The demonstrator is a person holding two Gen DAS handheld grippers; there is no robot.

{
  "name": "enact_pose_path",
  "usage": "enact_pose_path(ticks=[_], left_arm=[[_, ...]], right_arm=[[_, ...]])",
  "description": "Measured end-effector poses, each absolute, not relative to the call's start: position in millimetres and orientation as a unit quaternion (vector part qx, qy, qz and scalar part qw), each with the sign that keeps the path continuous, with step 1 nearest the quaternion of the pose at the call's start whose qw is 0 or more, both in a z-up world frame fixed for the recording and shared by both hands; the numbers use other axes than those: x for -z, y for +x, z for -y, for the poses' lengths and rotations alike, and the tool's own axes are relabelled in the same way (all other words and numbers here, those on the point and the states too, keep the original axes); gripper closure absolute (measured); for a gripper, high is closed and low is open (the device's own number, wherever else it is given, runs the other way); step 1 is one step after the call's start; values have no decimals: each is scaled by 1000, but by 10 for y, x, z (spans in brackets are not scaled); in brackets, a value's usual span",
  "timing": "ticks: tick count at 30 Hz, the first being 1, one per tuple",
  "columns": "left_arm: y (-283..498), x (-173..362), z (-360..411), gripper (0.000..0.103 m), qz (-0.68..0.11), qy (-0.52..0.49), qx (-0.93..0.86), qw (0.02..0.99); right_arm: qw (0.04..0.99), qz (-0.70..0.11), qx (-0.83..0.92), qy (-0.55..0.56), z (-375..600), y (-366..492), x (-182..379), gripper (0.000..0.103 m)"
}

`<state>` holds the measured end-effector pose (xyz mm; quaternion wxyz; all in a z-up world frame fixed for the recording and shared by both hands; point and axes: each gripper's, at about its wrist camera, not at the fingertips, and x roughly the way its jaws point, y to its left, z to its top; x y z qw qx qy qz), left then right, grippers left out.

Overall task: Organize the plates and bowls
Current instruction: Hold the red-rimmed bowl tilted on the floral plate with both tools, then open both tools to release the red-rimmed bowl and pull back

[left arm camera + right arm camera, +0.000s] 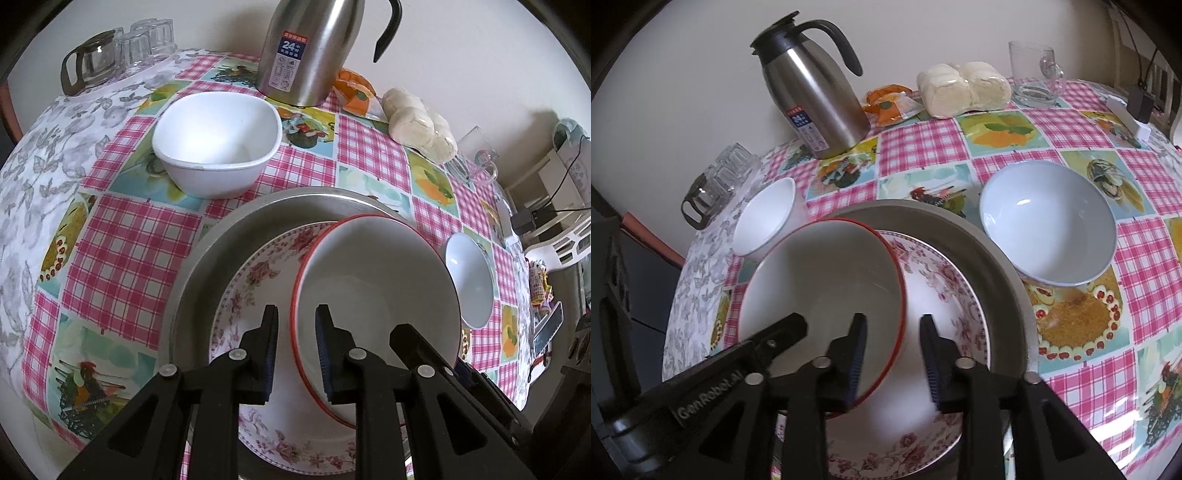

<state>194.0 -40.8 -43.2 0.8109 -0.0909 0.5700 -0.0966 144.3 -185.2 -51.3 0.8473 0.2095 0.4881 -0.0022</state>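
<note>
in the left wrist view the red-rimmed bowl (pixel 376 306) fills the center, tilted on the floral plate (pixel 258 280) inside the metal tray (pixel 192 266), its rim between the left gripper (pixel 296 354) fingers. bare checked tablecloth (pixel 129 240) lies at nine o'clock. at eleven the square white bowl (pixel 218 144) blocks, at twelve the steel thermos (pixel 306 51), at three the pale blue bowl (pixel 469 280). the right gripper (pixel 894 358) straddles the opposite rim.
</note>
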Motion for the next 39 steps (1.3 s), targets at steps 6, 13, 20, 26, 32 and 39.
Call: enact_pose_path(ticks=[6,13,20,26,32,39], left_arm=[[1930,357,371,72,-561,-89,86,818],[1883,197,298,51,-542,-94,78,832],[1869,55,215,35,-522,-91,58,846],[1877,2,92,19,-504,-82,27,859],[1903,8,-31,16,-498,-88,8,862],[1932,-12,-318,9,-488,-108,-33,866]], right_arm=[[850,-483,17,210,1905,1418,450,47],[858,-465,31,218,2015,1370,316,24],[869,-446,37,211,2045,1327,182,11],[870,-447,34,203,2015,1336,180,3],[875,-443,29,192,1955,1326,162,0],[883,-434,28,175,1876,1313,79,0]])
